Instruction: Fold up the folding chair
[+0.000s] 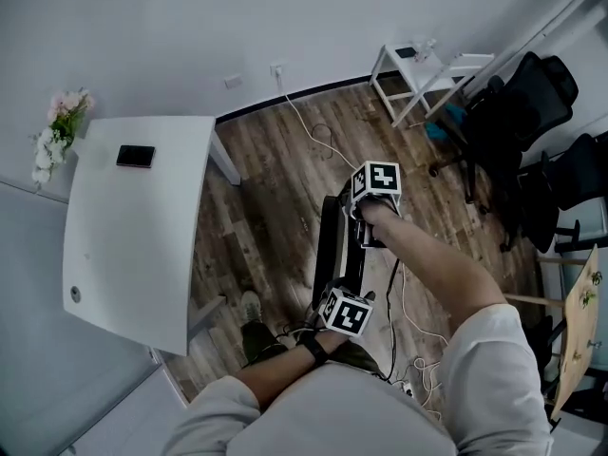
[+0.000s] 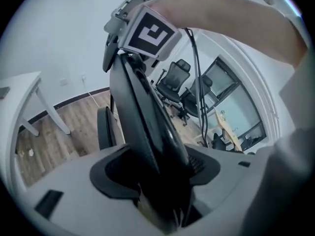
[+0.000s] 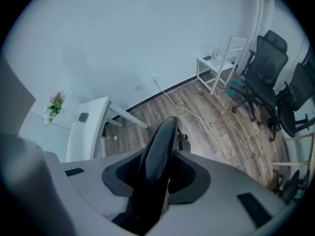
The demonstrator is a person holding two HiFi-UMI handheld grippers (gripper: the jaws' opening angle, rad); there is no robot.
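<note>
While we look steeply down from the head view, the folding chair [image 1: 329, 240] stands on the wooden floor [image 1: 271, 183] just ahead of our feet, its black panels lying close together so that from above it reads as a narrow, upright slab. We have the left gripper [image 2: 156, 175] at the chair's near end, and in the left gripper view a black edge of the chair runs straight up out of the gap between its jaws, which are clamped on it. We have the right gripper [image 3: 156, 173] at the far end, arm stretched over the chair; in the right gripper view a rounded black edge fills the slot, and those jaws too are closed on the chair. From the left gripper view the right gripper's marker cube [image 2: 150, 32] shows at the upper end of the same black panel. To our left stands a white table [image 1: 133, 255] bearing a dark phone [image 1: 135, 156], with flowers [image 1: 59, 126] at its far corner. A white cable [image 1: 318, 139] trails over the floor beyond the chair, and black office chairs [image 1: 527, 107] stand off to the right, well apart from it.
</note>
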